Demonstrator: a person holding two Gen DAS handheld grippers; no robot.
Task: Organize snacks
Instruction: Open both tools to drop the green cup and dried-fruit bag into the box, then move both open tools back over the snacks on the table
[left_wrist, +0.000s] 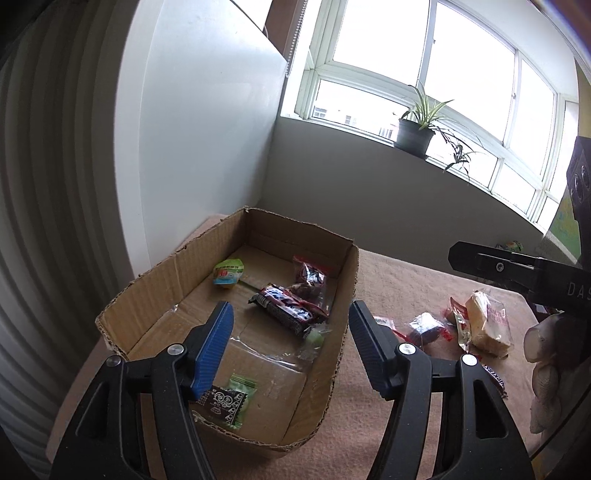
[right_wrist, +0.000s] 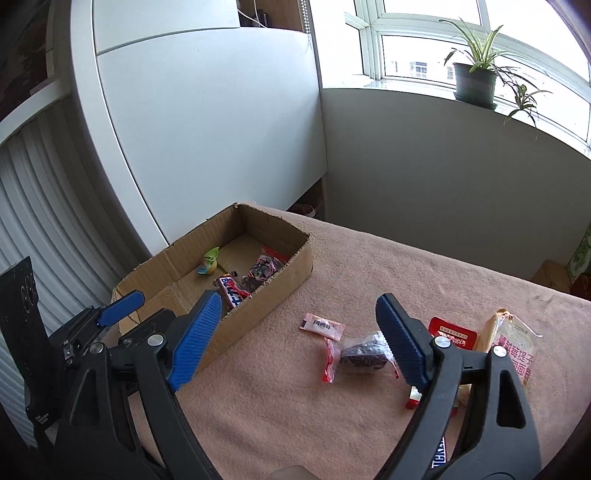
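Both tools share one build. The left gripper (left_wrist: 291, 354), across the bottom of the left wrist view, has matte black triangular arms with cut-out openings, round silver screws at the pivots, and blue ribbed pads on its fingers (left_wrist: 214, 347). The right gripper (right_wrist: 299, 343), across the bottom of the right wrist view, shows the same black arms, silver screws and blue ribbed pads. At the right edge of the left wrist view a hand (left_wrist: 546, 373) wears a white knitted glove, beneath a black body with pale lettering
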